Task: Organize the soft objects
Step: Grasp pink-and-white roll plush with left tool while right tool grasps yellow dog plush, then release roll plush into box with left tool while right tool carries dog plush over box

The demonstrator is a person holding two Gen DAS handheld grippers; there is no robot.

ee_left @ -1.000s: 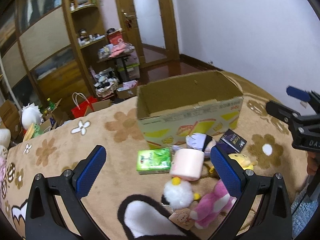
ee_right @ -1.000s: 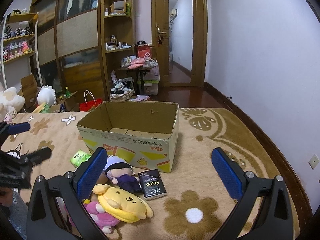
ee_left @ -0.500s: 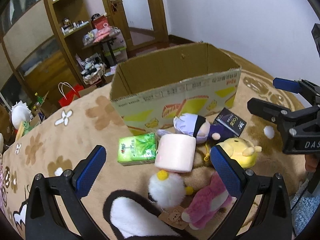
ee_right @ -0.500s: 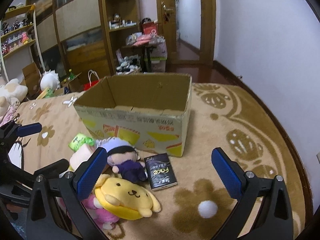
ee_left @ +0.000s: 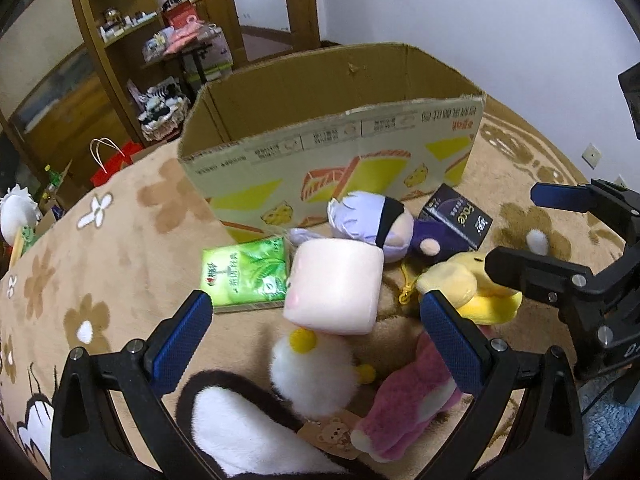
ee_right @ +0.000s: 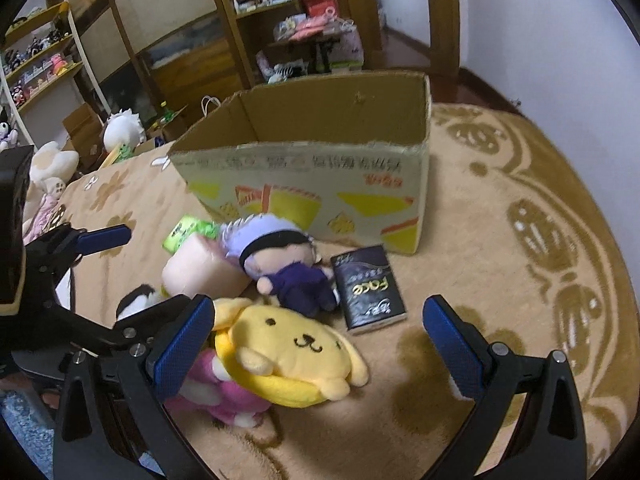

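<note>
An open cardboard box (ee_left: 332, 148) stands on the tan flowered carpet; it also shows in the right wrist view (ee_right: 320, 176). In front of it lie a pink cushion block (ee_left: 334, 286), a green tissue pack (ee_left: 246, 272), a purple-haired doll (ee_left: 372, 224), a yellow dog plush (ee_right: 288, 356), a pink plush (ee_left: 408, 404), a white pompom plush (ee_left: 314, 372) and a black "Face" pack (ee_right: 370, 288). My left gripper (ee_left: 316, 344) is open above the white plush and pink block. My right gripper (ee_right: 320, 344) is open over the yellow plush.
A black-and-white plush ear (ee_left: 248, 432) lies under the left gripper. Wooden shelves (ee_right: 160, 32), a doorway (ee_left: 256, 4), a red bag (ee_left: 112, 164) and more plush toys (ee_right: 120, 128) stand beyond the carpet. White walls bound the right side.
Both grippers have moved forward and down toward the pile of toys in front of the box. Both stay open and nothing was grasped.
</note>
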